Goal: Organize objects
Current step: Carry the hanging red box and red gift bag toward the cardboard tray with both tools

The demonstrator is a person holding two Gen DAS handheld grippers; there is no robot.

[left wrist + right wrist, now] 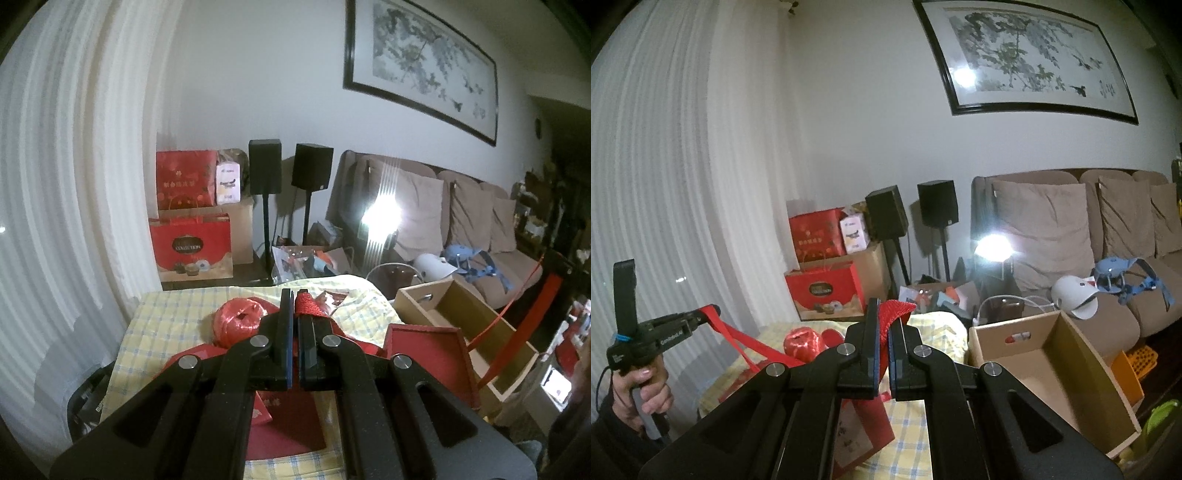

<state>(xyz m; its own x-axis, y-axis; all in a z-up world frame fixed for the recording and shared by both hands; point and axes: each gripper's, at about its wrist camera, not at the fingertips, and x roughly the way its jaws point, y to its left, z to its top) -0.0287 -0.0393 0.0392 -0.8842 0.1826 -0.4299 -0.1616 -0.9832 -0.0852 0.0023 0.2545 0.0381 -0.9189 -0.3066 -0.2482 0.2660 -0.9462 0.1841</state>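
Both tongs are clamped on one red ribbon. The left tongs [705, 318] pinch its flat end at the left of the right wrist view, held by a hand [646, 387], and the red ribbon [753, 345] runs from there down toward the desk [916, 417], which wears a yellow checked cloth. The right tongs [883, 328] grip a woven red stretch of it. A ball of red twine [800, 343] lies on the cloth behind, and an open cardboard box [1082, 373] stands just right of the desk.
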